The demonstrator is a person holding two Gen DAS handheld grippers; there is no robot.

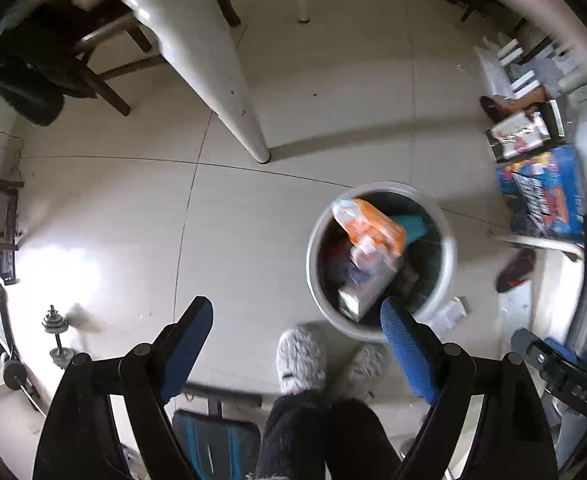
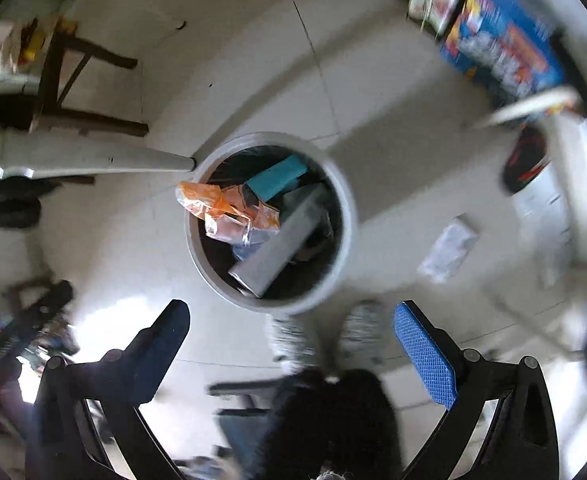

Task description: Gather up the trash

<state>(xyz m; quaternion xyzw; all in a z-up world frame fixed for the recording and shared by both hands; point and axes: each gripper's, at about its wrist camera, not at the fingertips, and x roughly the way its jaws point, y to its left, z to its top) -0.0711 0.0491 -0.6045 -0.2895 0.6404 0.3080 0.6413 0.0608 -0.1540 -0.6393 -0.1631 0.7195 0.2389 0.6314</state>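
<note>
Both grippers' fingers [image 1: 197,320] [image 2: 421,344] spread wide, empty, above tiled floor [image 1: 105,208] and full bin [image 2: 347,200].

Each gripper has black linkage arms with round pivot bolts and blue, dimple-textured fingers [image 1: 407,350] [image 2: 425,354]. The person wears fuzzy grey slippers [image 1: 301,358] and dark fleecy trousers [image 1: 325,436].

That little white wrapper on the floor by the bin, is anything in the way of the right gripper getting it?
Nothing visible blocks it. The white wrapper lies alone on bare floor right of the bin, and the right gripper is open above.
</note>
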